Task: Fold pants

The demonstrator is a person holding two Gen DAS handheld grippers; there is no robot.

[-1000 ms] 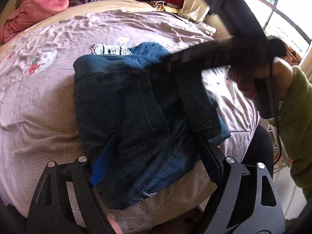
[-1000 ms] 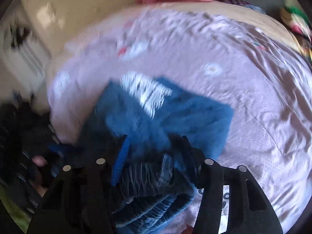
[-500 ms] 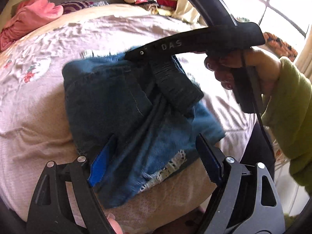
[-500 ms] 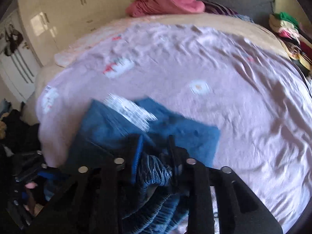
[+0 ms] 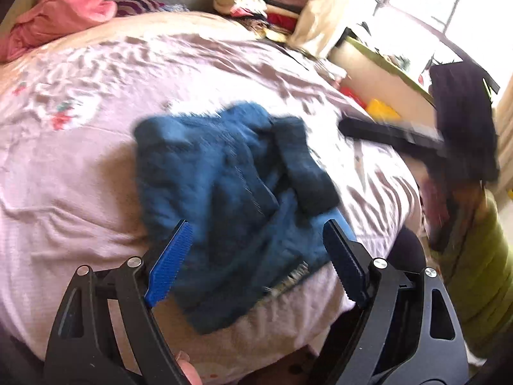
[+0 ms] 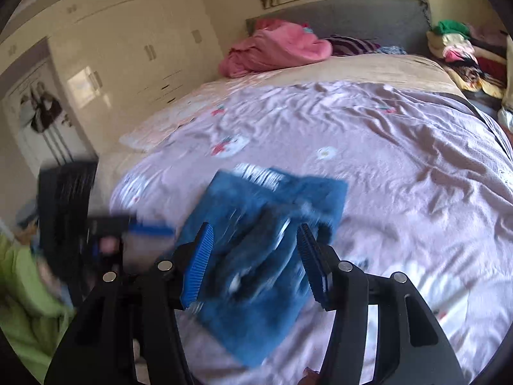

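Pants (image 5: 231,199), blue denim, lie in a folded bundle on the pink bedsheet (image 5: 64,192), just ahead of and below both tools. On the left, the left gripper (image 5: 253,263) hangs above the bundle's near edge with its jaws wide and nothing between them. At the bundle's centre, a dark elastic waistband (image 5: 304,173) sits bunched on top, not flat. On the right, the right gripper (image 6: 253,263) is opening, its pads clear of the cloth below, so it holds nothing. Judging from this, the fold is laid and the step is the release. To finish well, lift both tools straight off without snagging denim, then press the waistband flat so the stack stays square.
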